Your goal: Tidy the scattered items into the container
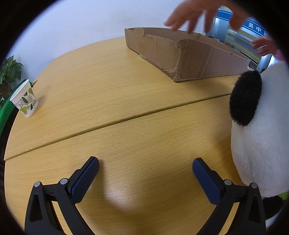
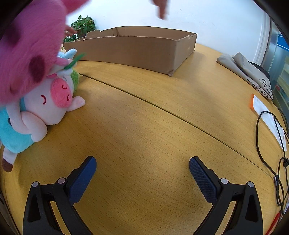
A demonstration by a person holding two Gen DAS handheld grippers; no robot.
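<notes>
A shallow cardboard box (image 1: 189, 57) stands at the far side of the wooden table (image 1: 126, 101); the right wrist view shows the same cardboard box (image 2: 133, 50) ahead. A black-and-white panda plush (image 1: 260, 126) sits at the right edge of the left wrist view, beside my open left gripper (image 1: 145, 173). In the right wrist view a pink-cheeked plush in a blue outfit (image 2: 41, 108) lies at the left, with a blurred pink plush (image 2: 30, 48) above it. My right gripper (image 2: 142, 172) is open over bare table (image 2: 144, 117), holding nothing.
A person's hands (image 1: 198, 14) hover above the box. A leaf-print paper cup (image 1: 24, 99) stands at the table's left edge near a potted plant (image 1: 9, 72). On the right lie a folded grey cloth (image 2: 247, 72), papers (image 2: 267, 117) and black cables (image 2: 274, 155).
</notes>
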